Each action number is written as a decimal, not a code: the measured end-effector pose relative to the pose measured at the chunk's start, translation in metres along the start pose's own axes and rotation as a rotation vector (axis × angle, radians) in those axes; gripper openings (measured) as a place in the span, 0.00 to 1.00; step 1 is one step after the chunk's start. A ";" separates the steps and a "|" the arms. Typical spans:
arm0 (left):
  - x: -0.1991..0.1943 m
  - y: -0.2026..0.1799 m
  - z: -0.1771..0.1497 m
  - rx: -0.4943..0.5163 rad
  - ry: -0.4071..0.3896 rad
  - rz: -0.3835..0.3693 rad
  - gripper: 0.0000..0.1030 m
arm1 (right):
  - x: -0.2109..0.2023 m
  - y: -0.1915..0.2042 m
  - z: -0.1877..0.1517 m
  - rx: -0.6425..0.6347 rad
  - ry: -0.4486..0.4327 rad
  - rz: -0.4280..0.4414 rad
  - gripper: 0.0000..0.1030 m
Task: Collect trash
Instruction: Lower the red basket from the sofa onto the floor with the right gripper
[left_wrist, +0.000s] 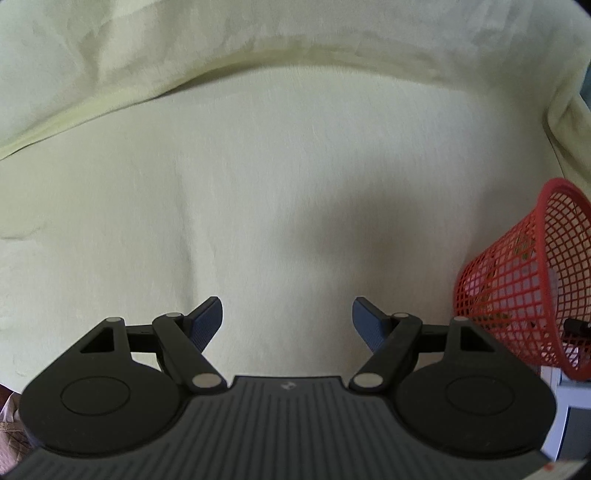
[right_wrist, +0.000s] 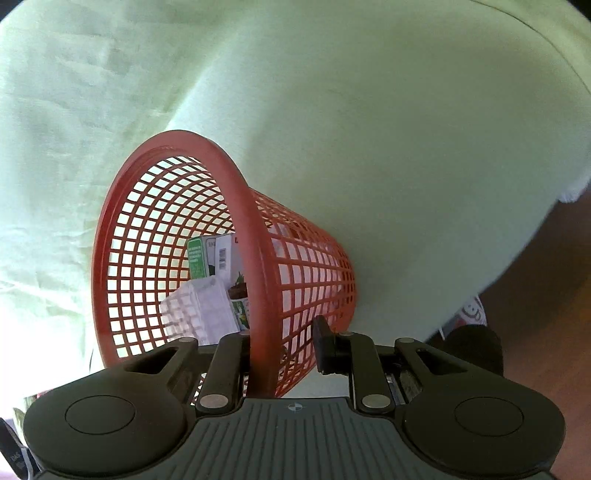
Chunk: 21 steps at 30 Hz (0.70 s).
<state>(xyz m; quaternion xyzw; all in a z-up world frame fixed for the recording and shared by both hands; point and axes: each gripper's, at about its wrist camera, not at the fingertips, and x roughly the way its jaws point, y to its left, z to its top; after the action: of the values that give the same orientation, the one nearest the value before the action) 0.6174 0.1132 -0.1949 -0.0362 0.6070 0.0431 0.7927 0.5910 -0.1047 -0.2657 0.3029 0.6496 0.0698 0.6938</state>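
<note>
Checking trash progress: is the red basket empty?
Not empty: cartons and a clear plastic tray show inside the red basket.

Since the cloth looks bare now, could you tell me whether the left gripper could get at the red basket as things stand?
Probably yes: the left gripper is open and empty, and only bare cloth lies between it and the red basket that the right gripper clamps.

The wastebasket (right_wrist: 303, 266) is red plastic lattice with a smooth, faintly glossy rim, and inside it lie printed paper cartons (right_wrist: 212, 258) and a translucent, ridged plastic tray (right_wrist: 201, 310) (thin and slightly shiny). The pale green cloth (left_wrist: 258, 166) under everything looks soft and matt — lightly napped, creased in places. Both grippers, left (left_wrist: 288, 321) and right (right_wrist: 282, 354), are matt black plastic with dull metal pivot pins — their base plates finely ribbed.
</note>
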 end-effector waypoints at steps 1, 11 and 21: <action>-0.001 0.002 -0.004 0.000 0.002 -0.001 0.72 | 0.000 0.000 0.000 0.008 -0.005 -0.001 0.16; -0.024 0.010 -0.064 -0.033 -0.007 -0.001 0.72 | 0.013 0.007 0.031 0.003 -0.015 -0.020 0.16; -0.070 -0.010 -0.183 -0.167 -0.051 0.053 0.72 | 0.018 -0.015 0.050 -0.081 0.026 0.010 0.16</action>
<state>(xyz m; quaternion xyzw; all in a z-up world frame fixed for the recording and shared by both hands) 0.4250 0.0812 -0.1752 -0.0852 0.5817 0.1154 0.8006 0.6367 -0.1240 -0.2902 0.2770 0.6538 0.1036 0.6965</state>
